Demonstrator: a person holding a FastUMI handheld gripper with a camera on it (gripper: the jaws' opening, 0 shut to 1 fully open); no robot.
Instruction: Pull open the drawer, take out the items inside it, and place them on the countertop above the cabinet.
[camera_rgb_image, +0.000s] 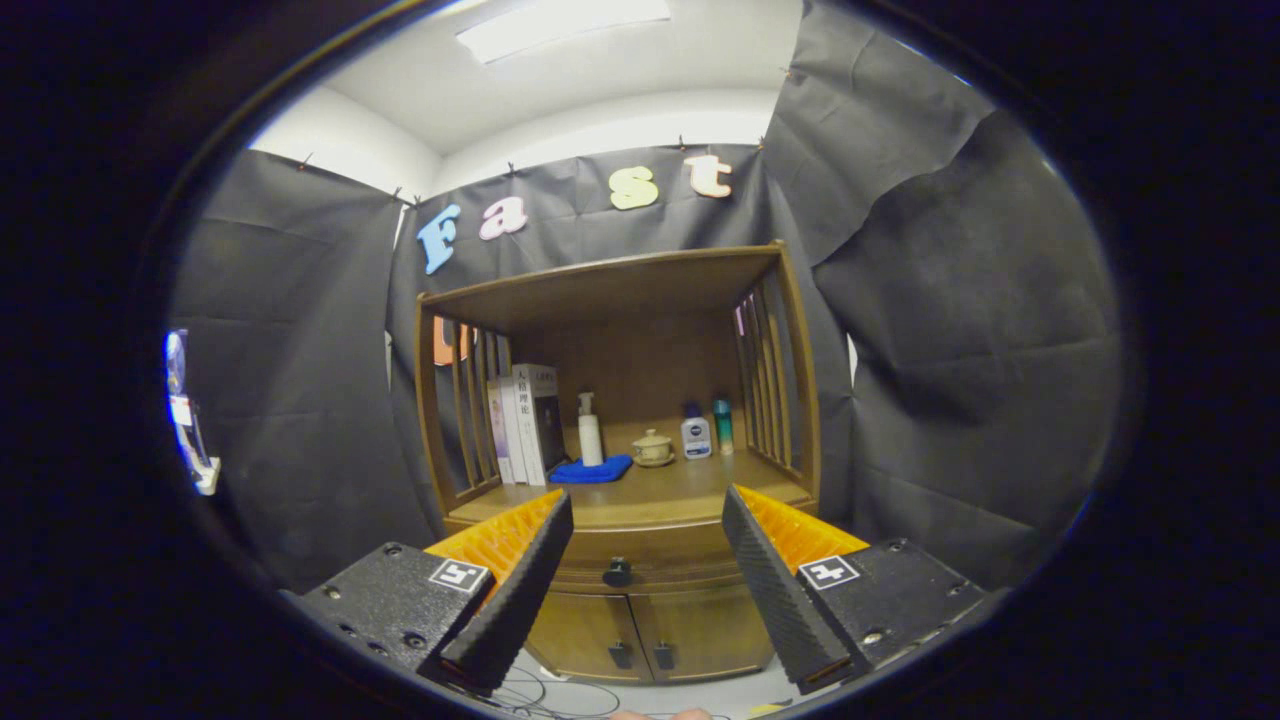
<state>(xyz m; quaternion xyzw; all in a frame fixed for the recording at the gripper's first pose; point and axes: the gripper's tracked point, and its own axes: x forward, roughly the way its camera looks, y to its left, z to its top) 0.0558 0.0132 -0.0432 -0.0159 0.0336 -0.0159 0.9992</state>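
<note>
Drawer (640, 562) closed, claw (648, 520) level, fingers spread, framing its knob (617, 572)

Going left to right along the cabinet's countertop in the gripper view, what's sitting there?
Books → blue cloth with the white pump bottle at it → lidded ceramic pot → white and dark blue bottle → teal bottle. The gripper is open, short of the drawer knob.

The one camera rides on the gripper (648, 535) and looks forward along its spread fingers, level and square onto the cabinet (640, 560) front. It sits some way back, taking in the drawer (650, 566), countertop (650, 490), and ceiling.
</note>
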